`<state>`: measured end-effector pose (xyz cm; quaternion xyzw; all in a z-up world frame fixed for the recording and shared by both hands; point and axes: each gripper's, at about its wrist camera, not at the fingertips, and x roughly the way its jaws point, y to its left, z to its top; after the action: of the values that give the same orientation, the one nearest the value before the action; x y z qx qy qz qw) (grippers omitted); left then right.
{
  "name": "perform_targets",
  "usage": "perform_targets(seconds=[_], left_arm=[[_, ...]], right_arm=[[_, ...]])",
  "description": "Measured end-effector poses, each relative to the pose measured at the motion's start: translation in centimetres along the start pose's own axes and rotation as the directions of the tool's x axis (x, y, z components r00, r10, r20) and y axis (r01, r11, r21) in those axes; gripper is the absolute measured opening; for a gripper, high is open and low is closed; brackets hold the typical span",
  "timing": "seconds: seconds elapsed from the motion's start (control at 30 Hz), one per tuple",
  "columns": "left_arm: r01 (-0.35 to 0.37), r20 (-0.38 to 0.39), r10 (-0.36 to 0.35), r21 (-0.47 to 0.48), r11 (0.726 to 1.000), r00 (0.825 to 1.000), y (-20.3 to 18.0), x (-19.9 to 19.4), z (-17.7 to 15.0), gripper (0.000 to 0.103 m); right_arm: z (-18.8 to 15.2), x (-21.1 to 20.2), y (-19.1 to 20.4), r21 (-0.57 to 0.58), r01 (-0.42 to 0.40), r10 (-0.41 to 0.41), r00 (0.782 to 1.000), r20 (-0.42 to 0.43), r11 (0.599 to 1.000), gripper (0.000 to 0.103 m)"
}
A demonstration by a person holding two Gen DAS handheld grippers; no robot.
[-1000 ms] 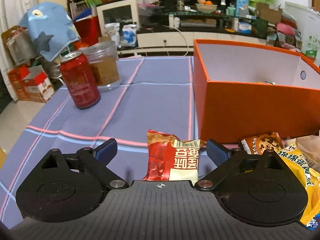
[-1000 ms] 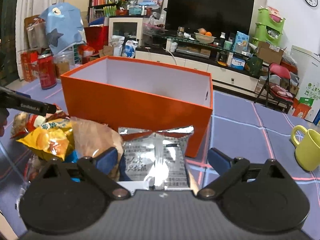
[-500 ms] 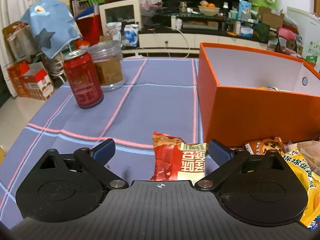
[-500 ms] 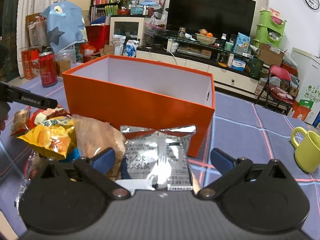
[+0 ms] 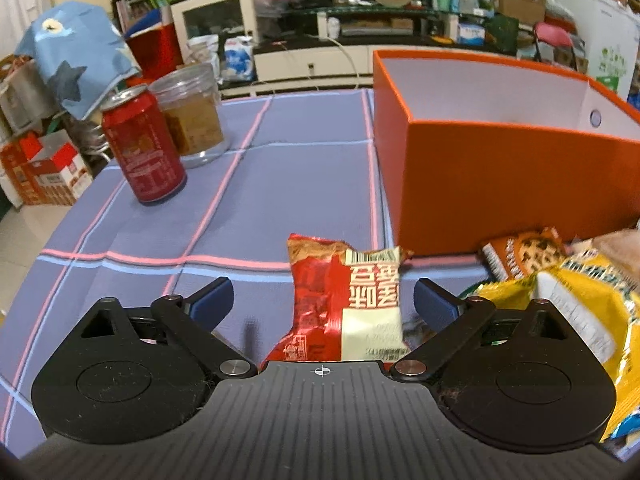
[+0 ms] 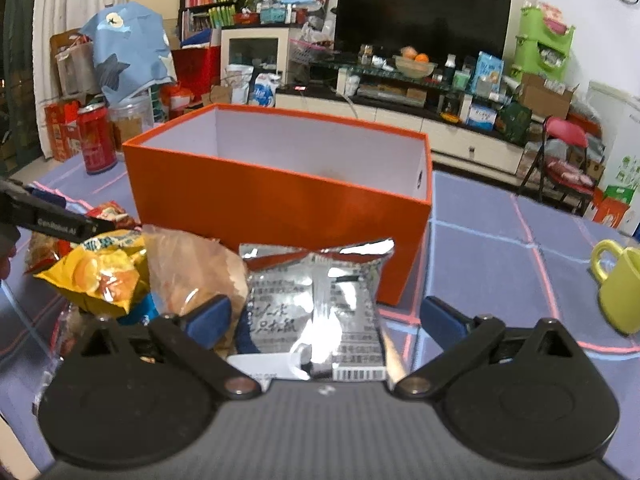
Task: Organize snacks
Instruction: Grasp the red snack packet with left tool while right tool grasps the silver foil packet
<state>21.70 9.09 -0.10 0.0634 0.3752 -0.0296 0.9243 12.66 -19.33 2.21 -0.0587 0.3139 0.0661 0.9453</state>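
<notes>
I am holding my left gripper (image 5: 323, 304) low over the bench (image 5: 256, 200), its jaws standing wide and closing in at this moment, with the red snack packet (image 5: 346, 300) lying between them; neither pad is touching it yet, the packet sitting nearer the pad at 3 o'clock. Straight past it toward 1 o'clock is standing the orange box (image 5: 500, 172), open at the top, its white inner walls showing. At 3 o'clock of the red packet are lying a brown cookie packet (image 5: 524, 254) and a yellow chip bag (image 5: 572, 312), heaped against the box's near wall. Toward 10 o'clock a red soda can (image 5: 142, 146) is standing upright, just beside a clear jar (image 5: 192, 116) behind it.

My right gripper (image 6: 323, 320) is also spread wide and closing, with the silver foil packet (image 6: 320, 304) lying between its jaws, the pads apart from it on both sides. The same box (image 6: 280, 200) is standing at 12 o'clock, right behind the packet. At 9 o'clock a translucent bag (image 6: 188, 272) is touching the silver packet, and the yellow bag (image 6: 100, 268) is lying beyond it. A yellow-green mug (image 6: 620, 284) is sitting at 3 o'clock, well apart from the rest
</notes>
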Motion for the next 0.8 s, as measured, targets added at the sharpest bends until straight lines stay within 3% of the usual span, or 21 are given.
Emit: perform_targets(seconds=[0.1,0.43,0.53,0.8], left_arm=[[0.013,-0.011,-0.013,-0.010,1.000,1.000,0.2,0.3,-0.1,0.066],[0.028,-0.033,-0.029,-0.051,0.998,0.999,0.5,1.1,-0.3,0.064],[0.028,-0.044,-0.031,-0.066,0.997,0.999,0.5,1.4,-0.3,0.053],[0.032,-0.050,-0.035,-0.070,0.997,0.998,0.0,1.9,-0.5,0.053]], right_arm=[[-0.1,0.5,-0.3,0.023,-0.027,0.028,0.999,-0.029,0.999,0.082],[-0.1,0.9,-0.2,0.023,-0.020,0.022,0.999,-0.047,1.000,0.083],[-0.1,1.0,-0.2,0.026,-0.025,0.027,0.998,-0.056,0.999,0.080],[-0.2,1.4,-0.4,0.037,-0.036,0.039,0.997,-0.072,0.999,0.078]])
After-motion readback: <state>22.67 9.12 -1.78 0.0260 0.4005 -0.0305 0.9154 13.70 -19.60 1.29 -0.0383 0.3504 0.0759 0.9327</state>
